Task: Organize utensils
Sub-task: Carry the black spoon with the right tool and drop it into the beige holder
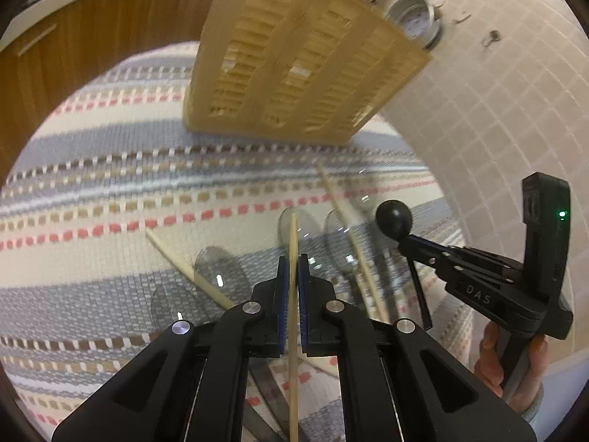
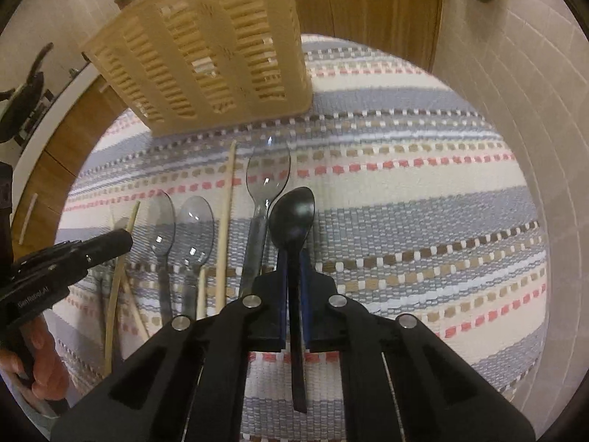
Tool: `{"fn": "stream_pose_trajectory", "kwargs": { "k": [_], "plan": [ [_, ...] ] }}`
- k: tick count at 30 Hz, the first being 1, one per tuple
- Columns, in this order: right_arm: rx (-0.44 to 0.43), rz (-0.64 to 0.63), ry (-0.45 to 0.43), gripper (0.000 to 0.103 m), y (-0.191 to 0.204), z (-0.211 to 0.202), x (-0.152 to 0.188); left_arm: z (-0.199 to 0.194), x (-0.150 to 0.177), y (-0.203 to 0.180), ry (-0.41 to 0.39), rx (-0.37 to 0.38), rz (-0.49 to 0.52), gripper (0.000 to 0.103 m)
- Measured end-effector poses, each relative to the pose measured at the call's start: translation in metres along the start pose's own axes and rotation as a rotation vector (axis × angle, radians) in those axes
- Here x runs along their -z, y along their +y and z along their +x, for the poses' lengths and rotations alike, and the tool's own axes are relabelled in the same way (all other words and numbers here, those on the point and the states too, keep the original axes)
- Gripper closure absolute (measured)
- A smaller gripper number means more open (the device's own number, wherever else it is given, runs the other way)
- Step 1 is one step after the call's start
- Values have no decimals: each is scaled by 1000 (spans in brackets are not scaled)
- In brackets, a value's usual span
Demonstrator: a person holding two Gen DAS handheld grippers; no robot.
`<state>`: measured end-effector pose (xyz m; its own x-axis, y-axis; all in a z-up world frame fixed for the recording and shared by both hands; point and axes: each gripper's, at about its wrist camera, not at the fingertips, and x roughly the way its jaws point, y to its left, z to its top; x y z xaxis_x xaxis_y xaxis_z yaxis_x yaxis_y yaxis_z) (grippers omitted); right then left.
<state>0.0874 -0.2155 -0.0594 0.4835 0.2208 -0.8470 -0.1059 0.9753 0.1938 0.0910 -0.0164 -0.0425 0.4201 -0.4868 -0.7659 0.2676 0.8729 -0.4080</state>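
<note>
Left hand-held gripper clamped on chopstick; right hand-held gripper clamped on black spoon. Both just above striped mat. Pick-up step apparently complete. Next: lift, carry to basket beyond, insert upright.

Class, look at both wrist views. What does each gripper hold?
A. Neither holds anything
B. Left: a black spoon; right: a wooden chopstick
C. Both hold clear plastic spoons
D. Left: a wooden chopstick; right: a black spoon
D. The left gripper has its jaws shut on a wooden chopstick, and the right gripper has its jaws shut on the black spoon.
</note>
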Motion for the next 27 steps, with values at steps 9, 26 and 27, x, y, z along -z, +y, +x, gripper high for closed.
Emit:
{"fn": "stream_pose_trajectory", "kwargs": {
  "k": [9,26,27],
  "plan": [
    [-55,-21,-71,98,6,-22,1,-35,0,-10,-111,55,47,100],
    [-103,-100,-513,98,45,-116,-19,-143,-23,-47,-583,52,180,101],
    [-89,-113,-547,98,49,-121,-22,-150,-27,-49,-607,53,184,101]
  ]
}}
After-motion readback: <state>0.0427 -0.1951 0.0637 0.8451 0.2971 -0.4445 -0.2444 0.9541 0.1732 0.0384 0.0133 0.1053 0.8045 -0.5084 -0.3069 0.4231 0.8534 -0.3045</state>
